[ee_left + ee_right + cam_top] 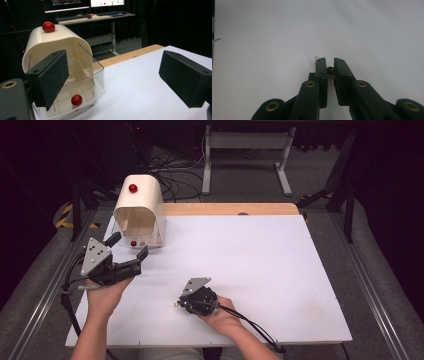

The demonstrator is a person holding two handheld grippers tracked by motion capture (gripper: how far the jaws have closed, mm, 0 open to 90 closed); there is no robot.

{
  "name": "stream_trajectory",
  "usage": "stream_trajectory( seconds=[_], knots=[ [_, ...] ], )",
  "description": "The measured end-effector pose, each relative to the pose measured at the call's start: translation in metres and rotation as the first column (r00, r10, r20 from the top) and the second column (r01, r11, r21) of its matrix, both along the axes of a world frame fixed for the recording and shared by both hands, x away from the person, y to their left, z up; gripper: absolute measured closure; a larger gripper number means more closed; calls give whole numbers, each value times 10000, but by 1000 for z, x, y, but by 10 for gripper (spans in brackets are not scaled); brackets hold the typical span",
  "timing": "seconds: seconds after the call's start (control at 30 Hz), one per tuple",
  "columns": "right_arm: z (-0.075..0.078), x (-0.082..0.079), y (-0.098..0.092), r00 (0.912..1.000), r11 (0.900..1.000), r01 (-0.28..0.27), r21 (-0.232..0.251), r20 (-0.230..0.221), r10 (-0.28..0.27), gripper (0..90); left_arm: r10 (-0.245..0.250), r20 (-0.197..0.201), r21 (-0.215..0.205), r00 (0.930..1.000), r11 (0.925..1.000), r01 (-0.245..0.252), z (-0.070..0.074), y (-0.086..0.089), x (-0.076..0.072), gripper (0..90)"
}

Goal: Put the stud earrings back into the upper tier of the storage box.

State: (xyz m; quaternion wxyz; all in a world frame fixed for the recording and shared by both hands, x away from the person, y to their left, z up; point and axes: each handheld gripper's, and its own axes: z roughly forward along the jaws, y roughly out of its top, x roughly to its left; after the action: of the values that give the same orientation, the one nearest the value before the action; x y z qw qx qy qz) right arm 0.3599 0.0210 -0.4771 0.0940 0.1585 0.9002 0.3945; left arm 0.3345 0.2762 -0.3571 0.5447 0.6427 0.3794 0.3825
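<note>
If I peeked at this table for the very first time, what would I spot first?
Probably the cream, round-topped box with a clear plastic front at the far left of the white table, with a shiny red ball knob on its top. Next, the left gripper, jaws wide open, facing that box. Nearer the front, the right gripper pinches a small brownish thing too tiny to identify.

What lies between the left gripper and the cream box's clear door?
Nothing: in the left gripper view, the open left gripper faces the clear door across bare white tabletop.
</note>
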Motion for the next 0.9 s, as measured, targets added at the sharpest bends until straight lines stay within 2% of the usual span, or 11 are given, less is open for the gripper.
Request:
stream_trajectory(
  seconds=[0.23, 0.4, 0.9],
  knots=[
    [5, 0, -2, 9999, 9992, 114, 383, 33, -115, 824, -7, 25, 2, 10000, 10000, 7, 0, 0, 0, 98],
    [12, -2, -4, 9996, 9961, 134, 876, 233, -155, 826, 5, 20, -21, 10000, 10000, -5, 1, 1, 0, 98],
    [34, -5, -5, 9969, 9858, 217, 1665, 707, -339, 827, 9, 40, -65, 10000, 10000, -9, 1, 2, 0, 98]
  ],
)
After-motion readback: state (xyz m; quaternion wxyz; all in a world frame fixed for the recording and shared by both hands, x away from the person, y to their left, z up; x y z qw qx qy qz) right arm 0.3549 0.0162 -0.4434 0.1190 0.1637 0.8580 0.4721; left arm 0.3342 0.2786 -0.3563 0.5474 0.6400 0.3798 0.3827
